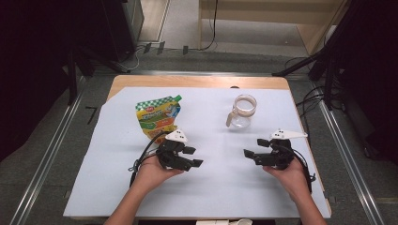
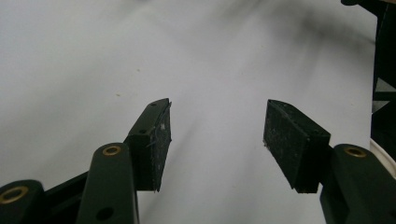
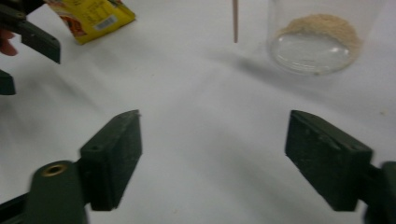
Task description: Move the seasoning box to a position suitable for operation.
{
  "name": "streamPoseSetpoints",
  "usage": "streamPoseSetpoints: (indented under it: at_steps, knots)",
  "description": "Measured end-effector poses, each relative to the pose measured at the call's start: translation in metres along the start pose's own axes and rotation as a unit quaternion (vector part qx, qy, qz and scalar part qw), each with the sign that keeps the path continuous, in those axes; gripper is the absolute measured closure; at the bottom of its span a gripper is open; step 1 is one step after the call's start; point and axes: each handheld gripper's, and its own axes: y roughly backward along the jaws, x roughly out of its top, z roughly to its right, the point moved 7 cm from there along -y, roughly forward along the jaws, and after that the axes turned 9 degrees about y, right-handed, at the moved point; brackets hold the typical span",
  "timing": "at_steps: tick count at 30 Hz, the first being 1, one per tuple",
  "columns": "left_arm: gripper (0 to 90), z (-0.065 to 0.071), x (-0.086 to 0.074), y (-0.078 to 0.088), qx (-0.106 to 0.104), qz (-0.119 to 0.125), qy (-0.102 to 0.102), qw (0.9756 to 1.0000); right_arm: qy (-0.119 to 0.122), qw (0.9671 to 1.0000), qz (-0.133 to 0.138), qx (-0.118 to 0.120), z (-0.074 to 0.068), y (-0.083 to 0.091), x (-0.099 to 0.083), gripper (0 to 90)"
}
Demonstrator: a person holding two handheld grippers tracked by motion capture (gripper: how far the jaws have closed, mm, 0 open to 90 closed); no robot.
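Both my left gripper [image 1: 193, 157] and right gripper [image 1: 250, 152] are open and empty, so grabbing the glass jar [image 1: 243, 111] too fast could tip it and spill the powder [image 3: 322, 25].

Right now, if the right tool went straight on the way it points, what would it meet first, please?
Probably the left tool: in the high view the right tool points at it across bare white cloth. The glass jar sits off to the side.

Looks like lab or recording studio: black curtains [image 1: 33, 70] at both sides, metal floor rails [image 1: 47, 154], loose cables [image 1: 309, 101] on grey floor, white-covered desk [image 1: 220, 187] under tools.
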Motion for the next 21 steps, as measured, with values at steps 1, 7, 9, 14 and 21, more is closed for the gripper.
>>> streamPoseSetpoints:
  at_steps: [1,7,9,14,21]
  knots:
    - [39.9,0.0002,0.0001,0.0006,-0.002,0.001,0.002,1.0000,0.002,1.0000,-0.003,-0.002,-0.0011,-0.0009,-0.0002,12.1]
    - [39.9,0.0000,0.0000,0.0011,-0.009,0.006,0.002,0.9999,0.022,0.9997,-0.011,-0.003,-0.0053,-0.0054,-0.0008,22.8]
    - [40.0,0.0005,-0.0001,0.0011,-0.009,0.007,0.001,0.9999,0.021,0.9998,-0.004,0.002,-0.0059,-0.0051,0.0004,27.5]
    - [40.2,0.0004,0.0002,0.0019,-0.012,0.009,0.002,0.9999,0.027,0.9996,0.000,-0.009,-0.0042,-0.0048,0.0017,29.8]
    - [40.3,0.0000,-0.0001,0.0035,-0.014,0.011,0.001,0.9999,0.033,0.9991,-0.009,-0.024,0.0032,-0.0038,-0.0002,39.9]
